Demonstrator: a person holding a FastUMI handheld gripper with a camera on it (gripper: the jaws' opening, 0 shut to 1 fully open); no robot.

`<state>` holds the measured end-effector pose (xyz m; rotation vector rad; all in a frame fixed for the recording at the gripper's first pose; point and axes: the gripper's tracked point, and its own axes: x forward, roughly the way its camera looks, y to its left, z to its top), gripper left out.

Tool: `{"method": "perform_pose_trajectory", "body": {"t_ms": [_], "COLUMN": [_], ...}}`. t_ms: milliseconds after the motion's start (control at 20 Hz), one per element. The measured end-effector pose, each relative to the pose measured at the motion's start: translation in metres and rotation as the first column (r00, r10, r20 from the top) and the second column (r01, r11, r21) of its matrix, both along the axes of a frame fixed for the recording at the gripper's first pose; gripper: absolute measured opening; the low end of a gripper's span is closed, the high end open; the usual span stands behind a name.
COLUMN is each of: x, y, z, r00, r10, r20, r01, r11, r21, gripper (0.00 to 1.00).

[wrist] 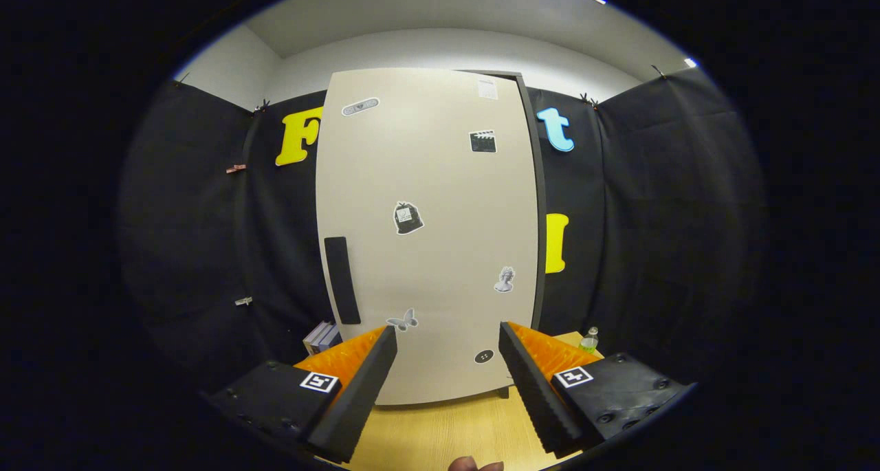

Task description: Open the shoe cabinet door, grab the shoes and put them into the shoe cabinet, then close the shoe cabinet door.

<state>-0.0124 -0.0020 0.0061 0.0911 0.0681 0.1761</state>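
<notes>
Shoe cabinet door (430, 237) dead ahead, shut, standing upright beyond the claw (447, 361) on the wooden tabletop (440, 430). Left to right: small stack of books (320, 336) tucked behind the left finger (357, 388), black handle strip (342, 280) low on the door's left side, stickers dotted across the panel, then past the right finger (540, 395) a little green bottle (589, 340) by the cabinet's right edge. Claw spread wide, gripping nothing, fingers apart from the door.

Matt beige cabinet door (430, 237), pale wood-grain table (440, 433), ribbed black pads (536, 388) on the tool (447, 337).
</notes>
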Motion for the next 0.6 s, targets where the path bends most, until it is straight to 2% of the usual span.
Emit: {"method": "perform_pose_trajectory", "body": {"t_ms": [600], "x": [-0.0069], "y": [0.0042], "z": [0.0007], "r00": [1.0], "r10": [-0.01], "r20": [0.012], "r01": [0.01], "r11": [1.0], "r21": [-0.007], "gripper": [0.98]}}
